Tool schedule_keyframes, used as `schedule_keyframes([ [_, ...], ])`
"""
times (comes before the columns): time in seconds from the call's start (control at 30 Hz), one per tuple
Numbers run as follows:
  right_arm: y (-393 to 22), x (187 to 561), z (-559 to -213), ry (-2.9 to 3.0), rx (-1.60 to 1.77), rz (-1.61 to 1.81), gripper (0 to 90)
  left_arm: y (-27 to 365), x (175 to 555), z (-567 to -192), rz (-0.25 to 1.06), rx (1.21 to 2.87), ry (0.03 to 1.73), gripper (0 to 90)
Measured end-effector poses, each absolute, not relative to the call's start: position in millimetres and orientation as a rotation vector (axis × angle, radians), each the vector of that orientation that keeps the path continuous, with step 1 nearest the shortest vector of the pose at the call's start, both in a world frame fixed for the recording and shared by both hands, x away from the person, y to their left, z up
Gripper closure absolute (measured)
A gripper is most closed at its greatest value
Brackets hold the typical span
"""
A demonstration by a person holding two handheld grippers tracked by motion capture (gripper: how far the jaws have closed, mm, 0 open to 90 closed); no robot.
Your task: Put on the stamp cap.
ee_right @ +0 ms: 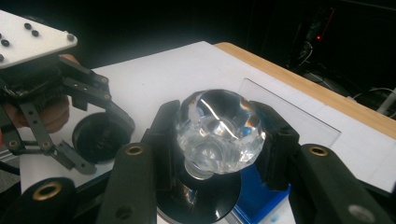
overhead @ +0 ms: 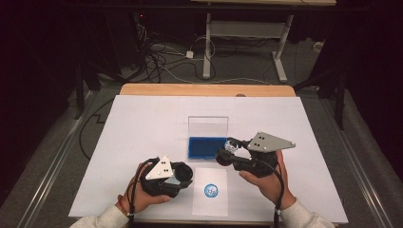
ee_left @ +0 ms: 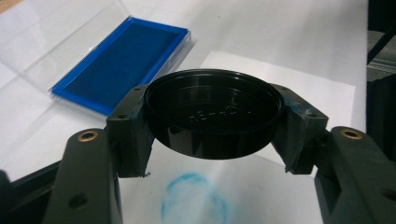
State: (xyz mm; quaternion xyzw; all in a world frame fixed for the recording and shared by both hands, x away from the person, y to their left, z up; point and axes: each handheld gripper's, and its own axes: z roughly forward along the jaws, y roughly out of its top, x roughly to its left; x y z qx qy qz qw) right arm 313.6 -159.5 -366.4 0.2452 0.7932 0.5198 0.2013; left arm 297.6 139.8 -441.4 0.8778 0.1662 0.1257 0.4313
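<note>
My left gripper [ee_left: 215, 122] is shut on a round black cap [ee_left: 212, 100], gripped by its rim with the hollow side up. In the high view this left gripper [overhead: 184, 175] hangs low at the front left of the paper. My right gripper [ee_right: 219, 140] is shut on the clear faceted knob [ee_right: 218, 126] of a stamp with a round black base [ee_right: 201, 198]. In the high view the right gripper [overhead: 227, 153] holds it beside the blue ink pad [overhead: 207, 147], whose clear lid [overhead: 208, 126] stands upright. A small paper [overhead: 210, 202] bears a round blue print [overhead: 211, 190].
A white sheet [overhead: 142, 128] covers the wooden table [overhead: 204, 90]. The person's hands come in from the front edge. Beyond the table lie cables [overhead: 161, 59] and the legs of a second desk [overhead: 207, 47] on a dark floor.
</note>
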Motion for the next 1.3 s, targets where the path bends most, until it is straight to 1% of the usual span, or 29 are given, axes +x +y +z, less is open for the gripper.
schedule_keyframes([
  [0.73,-134.4,312.7,-371.2,2.261,0.636,1.465,56.7,117.2,301.0,-435.4,0.297,2.163,0.377,36.7],
  [1.3,-127.6,309.7,-375.1,2.284,0.612,1.455,56.7,108.8,302.6,-435.3,0.297,2.162,0.365,36.7],
])
